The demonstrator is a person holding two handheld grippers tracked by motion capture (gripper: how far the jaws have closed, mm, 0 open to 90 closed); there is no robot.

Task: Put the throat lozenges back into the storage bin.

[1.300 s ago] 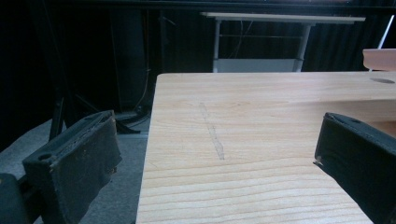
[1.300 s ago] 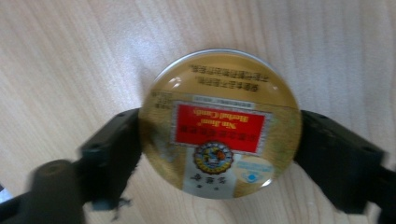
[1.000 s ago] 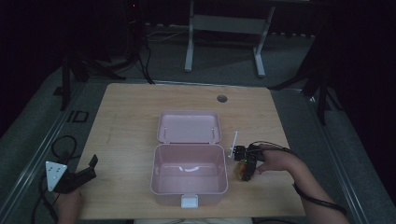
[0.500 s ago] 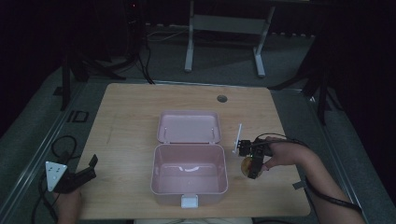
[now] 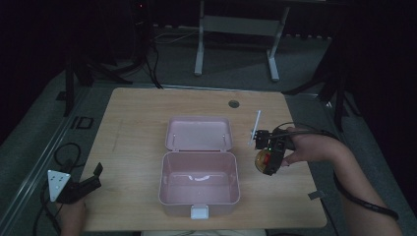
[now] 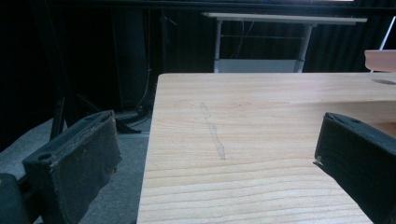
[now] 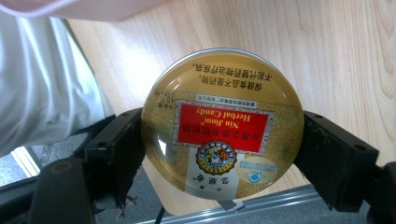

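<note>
Between the right hand-held gripper's (image 7: 219, 149) jaws, a round candy tin (image 7: 222, 123).

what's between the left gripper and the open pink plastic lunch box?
Nothing: in the high view, only bare wooden table separates the left gripper, at the table's left edge, from the open pink plastic lunch box.
</note>
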